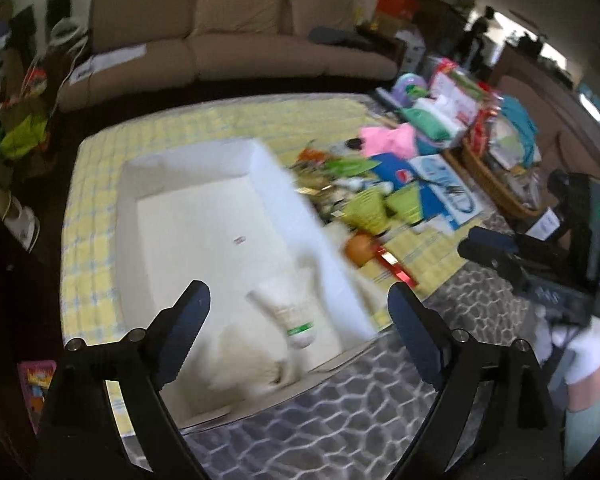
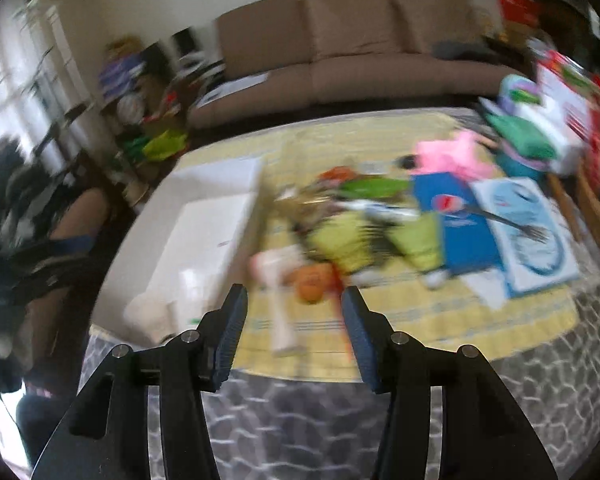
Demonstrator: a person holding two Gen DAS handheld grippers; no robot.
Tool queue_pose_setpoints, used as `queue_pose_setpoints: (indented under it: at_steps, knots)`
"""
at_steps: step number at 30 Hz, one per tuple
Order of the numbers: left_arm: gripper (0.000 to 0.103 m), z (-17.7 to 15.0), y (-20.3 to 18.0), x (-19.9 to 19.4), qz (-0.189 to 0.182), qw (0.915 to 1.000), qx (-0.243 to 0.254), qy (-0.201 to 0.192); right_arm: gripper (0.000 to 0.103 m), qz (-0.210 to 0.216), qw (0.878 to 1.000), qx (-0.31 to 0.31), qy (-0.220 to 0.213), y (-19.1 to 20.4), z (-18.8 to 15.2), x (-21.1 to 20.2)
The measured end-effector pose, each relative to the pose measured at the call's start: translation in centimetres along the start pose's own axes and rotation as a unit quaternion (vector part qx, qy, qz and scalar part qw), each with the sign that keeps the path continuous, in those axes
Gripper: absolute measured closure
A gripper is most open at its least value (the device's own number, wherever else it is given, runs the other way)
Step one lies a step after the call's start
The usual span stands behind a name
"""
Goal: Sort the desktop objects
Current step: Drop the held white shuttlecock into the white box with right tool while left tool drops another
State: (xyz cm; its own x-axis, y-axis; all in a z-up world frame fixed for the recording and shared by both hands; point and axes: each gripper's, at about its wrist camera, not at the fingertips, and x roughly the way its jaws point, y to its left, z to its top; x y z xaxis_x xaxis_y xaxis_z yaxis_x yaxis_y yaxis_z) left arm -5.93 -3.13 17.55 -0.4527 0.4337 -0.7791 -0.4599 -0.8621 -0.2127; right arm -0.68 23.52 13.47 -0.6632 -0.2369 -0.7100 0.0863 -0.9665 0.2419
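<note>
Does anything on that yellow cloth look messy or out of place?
Yes. A white tube lies tipped over in the white tray, while beside the tray sits a jumbled heap: green cups, an orange ball and a pink cloth.

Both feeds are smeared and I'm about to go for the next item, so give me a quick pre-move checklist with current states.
1. Left gripper open and holding nothing: ok.
2. Right gripper open and holding nothing: ok.
3. White tube inside the white box: ok, it lies at the near end.
4. Room left in the box: ok, most of the floor is bare.
5. Next target clear: cannot tell; the orange ball sits ahead of the right gripper, but blur hides its edges.
6. Image sharpness: not ok, both views smeared.
</note>
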Motion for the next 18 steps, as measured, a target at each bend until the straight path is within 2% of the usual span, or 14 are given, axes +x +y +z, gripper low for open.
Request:
queue_pose_setpoints:
  at_steps: [2,6,10,14,16,18]
  knots:
    - [0.012,0.7,-2.1,0.6,-0.013,0.9999,0.006,-0.005,0.052,-0.011,1.000,0.022,-0.003,-2.5,0.0,-0.6]
    - [0.000,1.8,-5.8,3.1,-0.039,0.9992,0.000,-0.007,0.052,-0.038,0.998,0.042,-0.004,-6.7,-0.4,-1.6]
    - [0.000,2.6,-7.9,6.5,-0.061,0.9975,-0.035,0.000,0.051,-0.052,0.997,0.049,-0.003,-9.5,-1.1,-1.7]
    - [0.000,2.7,-9.2,9.3,-0.080,0.9946,-0.066,0.007,0.041,-0.058,0.997,0.046,-0.001,-11.0,-1.8,-1.4]
    - [0.000,2.4,-9.9,10.3,-0.091,0.9933,-0.071,0.012,0.037,-0.056,0.997,0.048,-0.002,-11.8,-2.2,-1.1]
    - [0.000,1.7,-10.7,10.8,-0.084,0.9944,-0.062,0.014,0.035,-0.052,0.997,0.053,0.000,-12.2,-2.7,-0.9]
